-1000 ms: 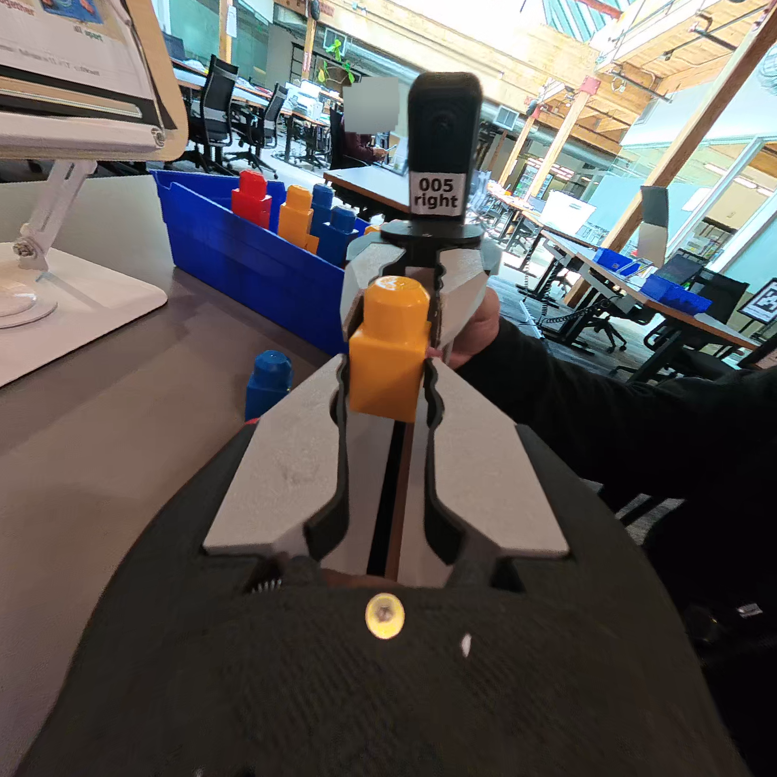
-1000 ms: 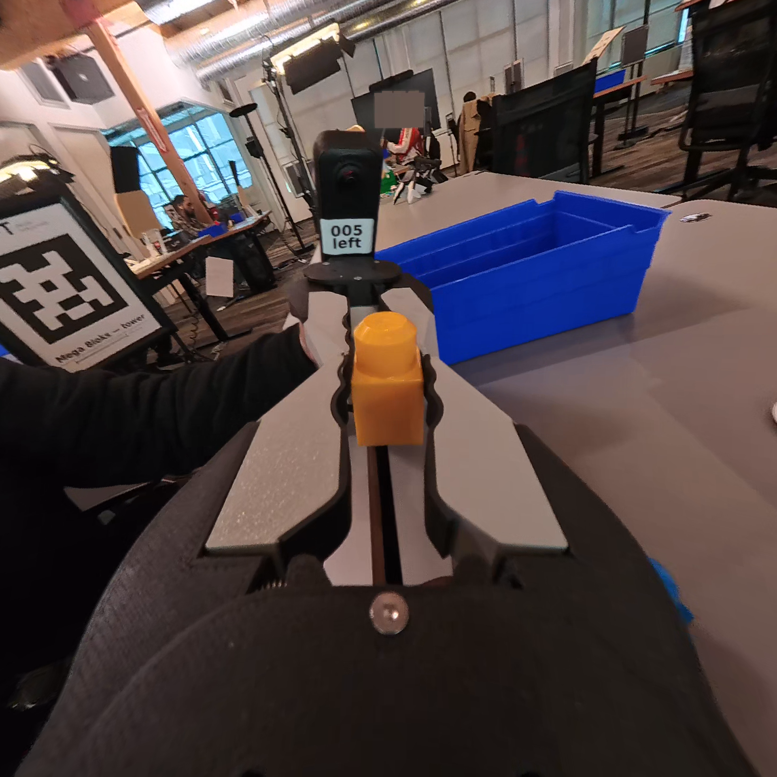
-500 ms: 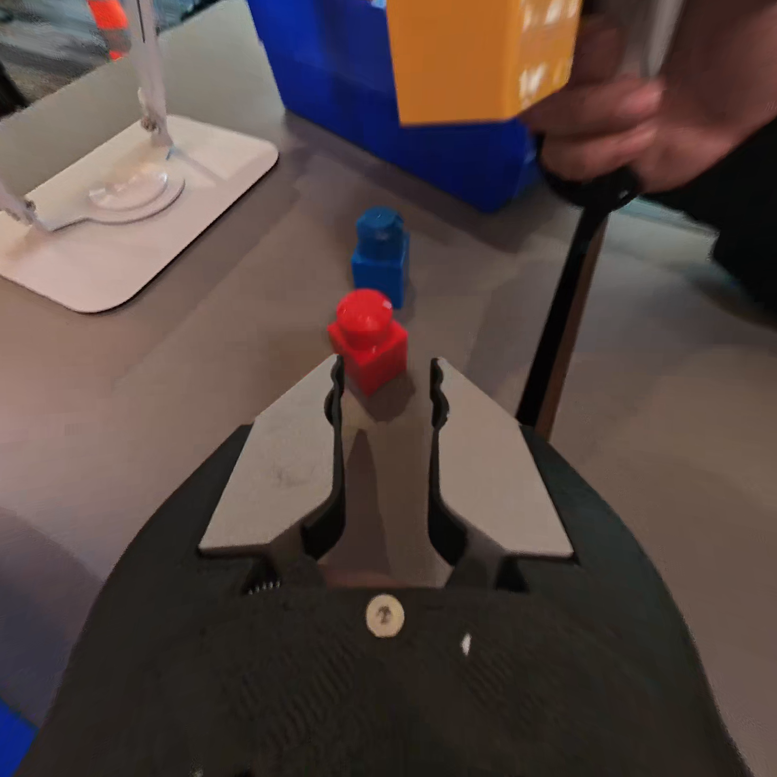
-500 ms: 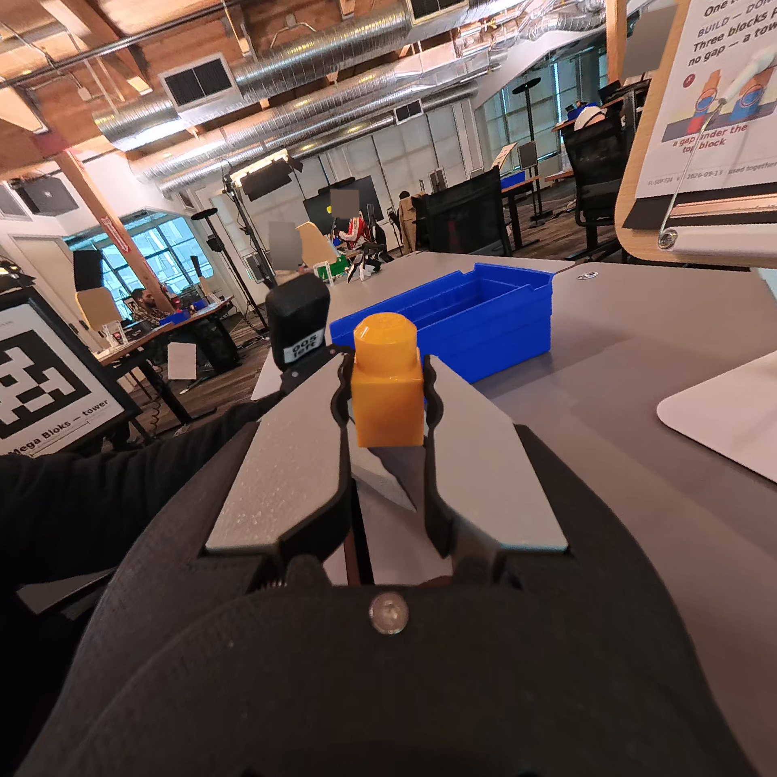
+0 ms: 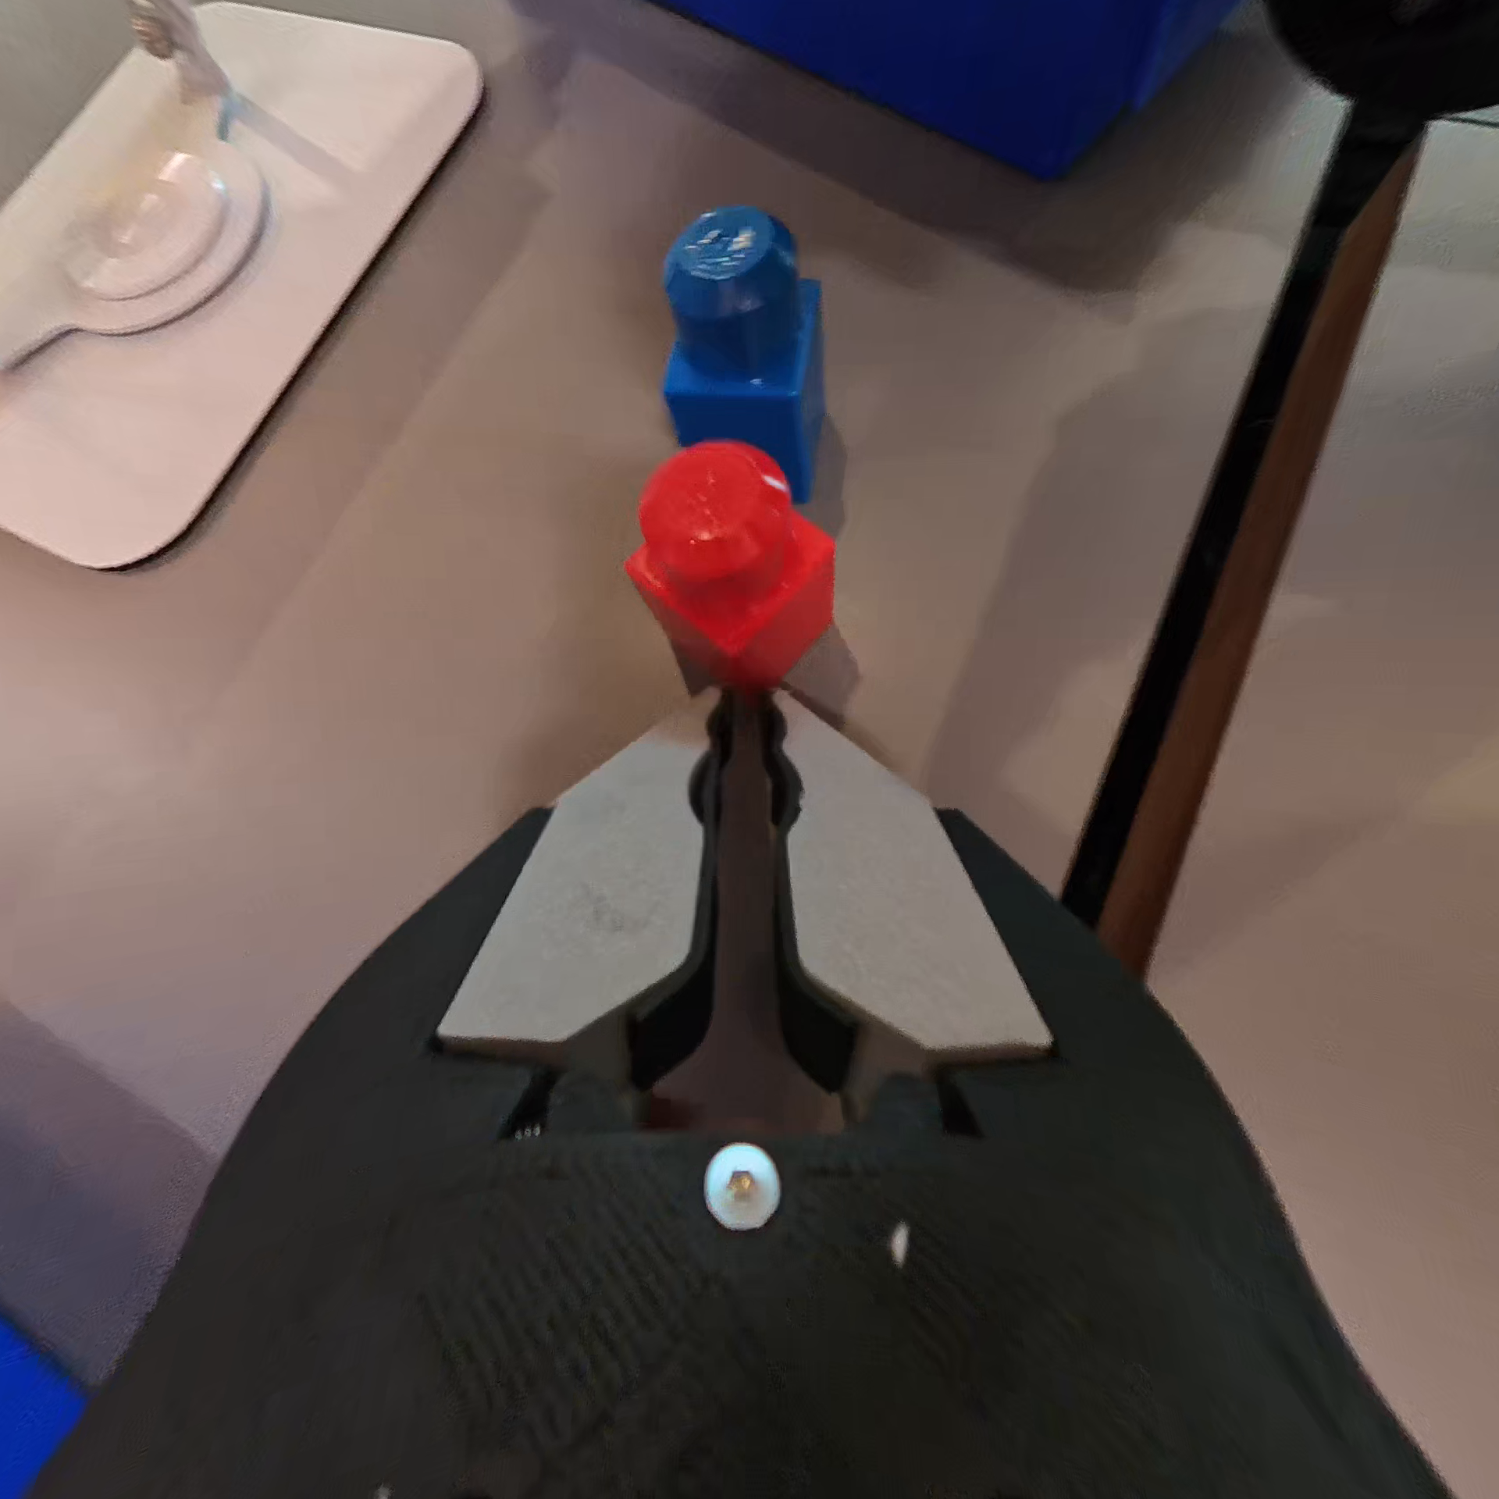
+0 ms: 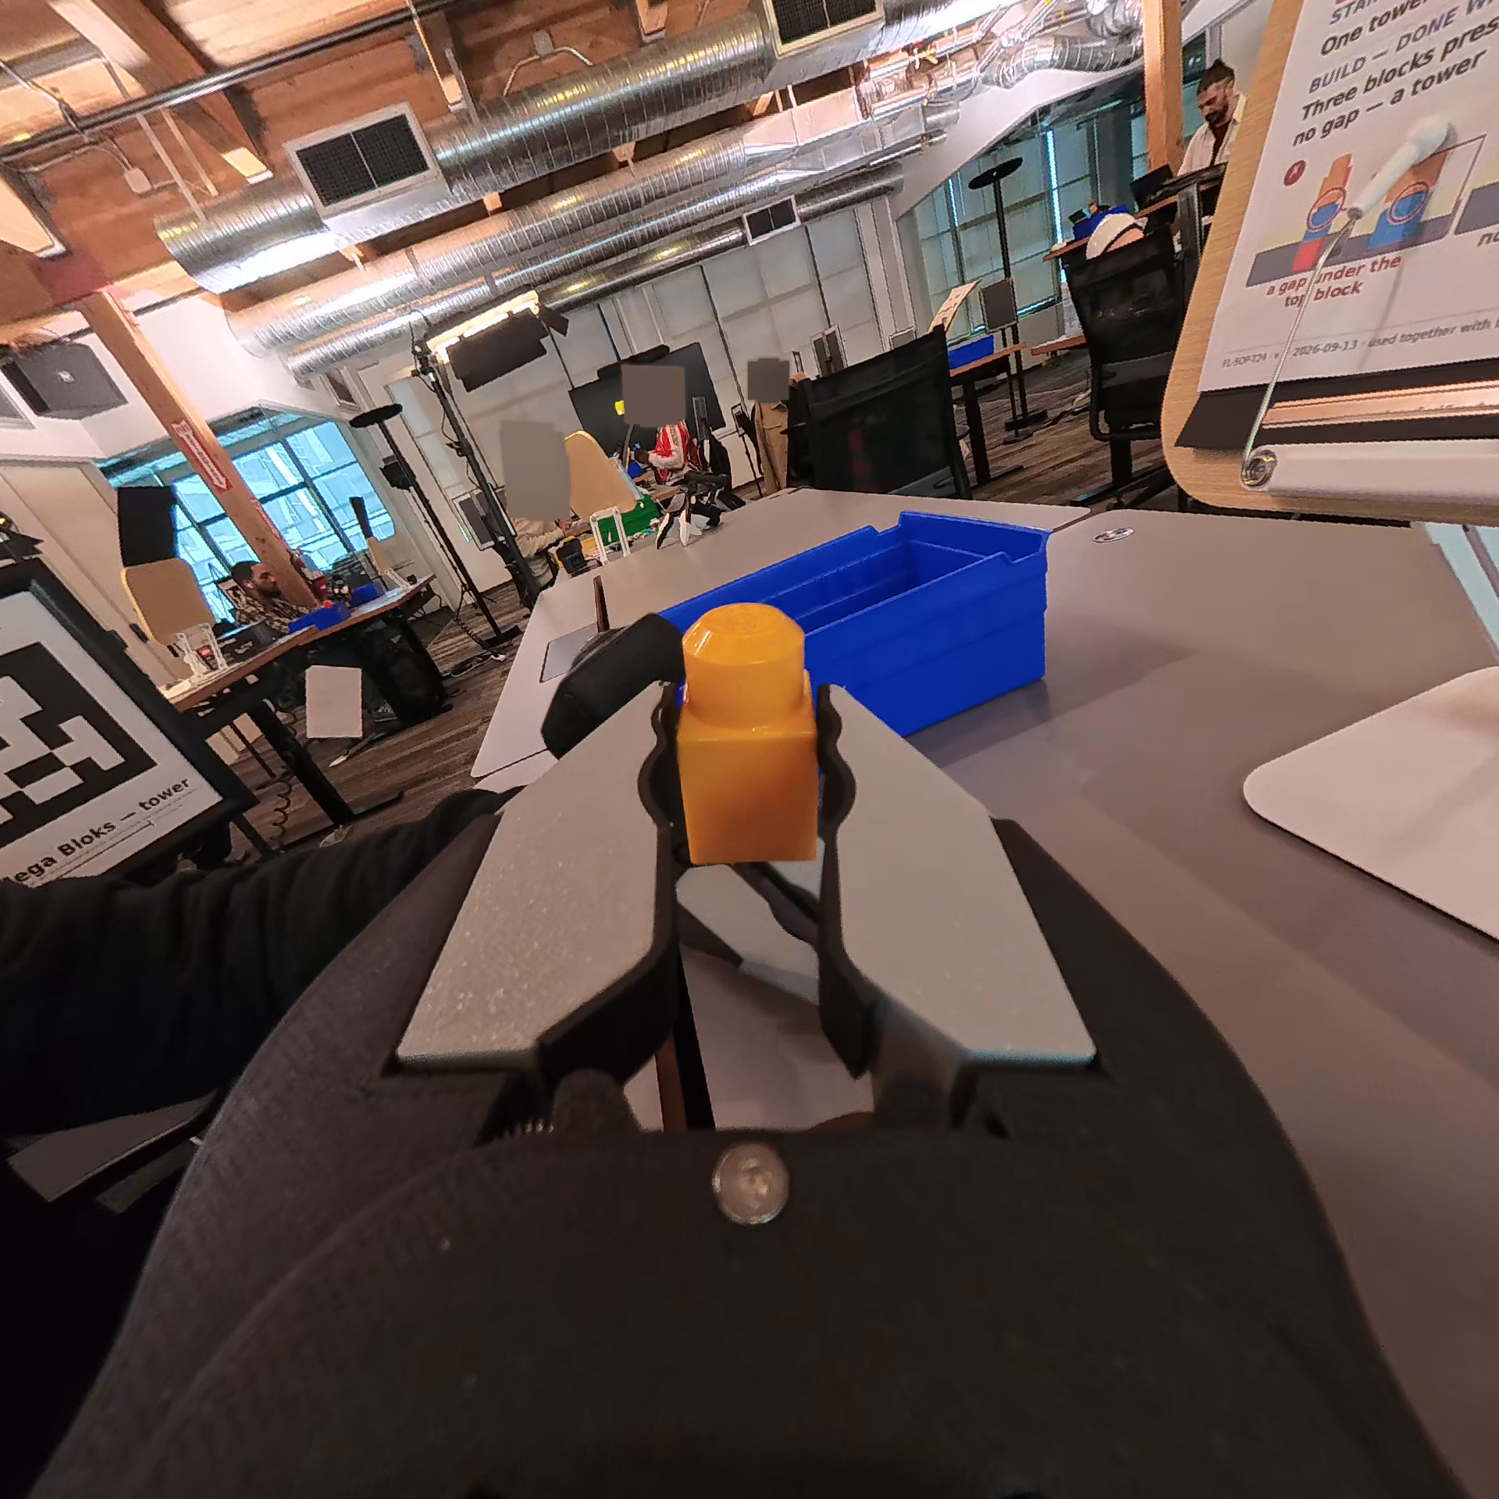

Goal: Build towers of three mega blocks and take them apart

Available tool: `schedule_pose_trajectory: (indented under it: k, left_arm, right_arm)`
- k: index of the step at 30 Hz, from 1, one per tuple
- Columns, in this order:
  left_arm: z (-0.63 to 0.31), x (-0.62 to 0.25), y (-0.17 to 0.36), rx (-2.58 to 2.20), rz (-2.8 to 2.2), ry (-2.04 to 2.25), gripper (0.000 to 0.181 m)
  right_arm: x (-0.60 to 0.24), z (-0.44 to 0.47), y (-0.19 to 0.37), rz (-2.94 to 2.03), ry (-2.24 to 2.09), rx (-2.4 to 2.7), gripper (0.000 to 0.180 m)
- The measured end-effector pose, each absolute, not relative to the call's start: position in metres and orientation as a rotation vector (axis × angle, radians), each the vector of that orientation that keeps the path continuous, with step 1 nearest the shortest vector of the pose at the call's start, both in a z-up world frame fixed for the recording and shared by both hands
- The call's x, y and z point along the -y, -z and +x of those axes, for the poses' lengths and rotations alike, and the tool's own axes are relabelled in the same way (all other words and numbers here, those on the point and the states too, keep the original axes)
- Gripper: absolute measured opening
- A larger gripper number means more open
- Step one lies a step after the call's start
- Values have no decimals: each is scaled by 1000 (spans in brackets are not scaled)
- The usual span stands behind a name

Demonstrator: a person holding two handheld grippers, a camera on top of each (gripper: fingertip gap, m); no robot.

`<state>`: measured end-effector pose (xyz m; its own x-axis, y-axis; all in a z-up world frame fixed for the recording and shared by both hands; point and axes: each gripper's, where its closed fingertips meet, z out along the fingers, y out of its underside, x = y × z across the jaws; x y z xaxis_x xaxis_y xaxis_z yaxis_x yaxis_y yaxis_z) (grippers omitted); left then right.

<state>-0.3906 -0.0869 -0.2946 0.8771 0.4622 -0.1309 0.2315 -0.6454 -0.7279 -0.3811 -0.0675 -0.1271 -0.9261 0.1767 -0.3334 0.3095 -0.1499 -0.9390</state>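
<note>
Blocks, three, loose, none stacked.

Left wrist view, left to right:
- White stand base (image 5: 186,284), 10 o'clock on the table (image 5: 324,730).
- Red block (image 5: 734,580), centre, upright on the table, one corner turned toward the camera, right at the tips of the left claw (image 5: 742,714).
- Blue block (image 5: 742,357), 12 o'clock from the red one, just behind it, upright; whether they touch cannot be told.
- Bin (image 5: 973,73), blue, 1 o'clock, well back.
- Left claw: empty, nearly clenched, with only a narrow slit between the fingers. A second ago it gripped the orange block jointly with the other claw; it has since let go, swung down to the table, and narrowed from the wider gap shown half a second ago.

Right wrist view, left to right:
- Sleeve (image 6: 203,933), black, 9 o'clock.
- Orange block (image 6: 746,762), centre, stud up, held above the table in the right claw (image 6: 746,779), clenched on its two sides.
- Bin (image 6: 933,633), blue, 1 o'clock behind the block, appears empty.

Assessment: the handover is complete, so the orange block now rests with the right claw alone. Left claw is too narrow to take the red block; it probably needs opening first.
</note>
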Motion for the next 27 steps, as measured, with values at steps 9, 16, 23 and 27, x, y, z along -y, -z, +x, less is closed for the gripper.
schedule_pose_trajectory:
  k: [9, 16, 23, 27]
  left_arm:
    - [-379, 80, 272, 480, -2175, -310, 25]
    - [-399, 87, 283, 432, -2257, -401, 77]
    - [-381, 65, 287, 363, -2262, -199, 40]
    - [-369, 67, 285, 352, -2260, -156, 37]
  right_arm:
    - [65, -381, 124, 573, 2255, -1959, 31]
    - [66, -379, 122, 559, 2256, -1936, 32]
    - [61, -380, 117, 560, 2278, -1903, 31]
    - [61, -378, 115, 554, 2280, -1896, 31]
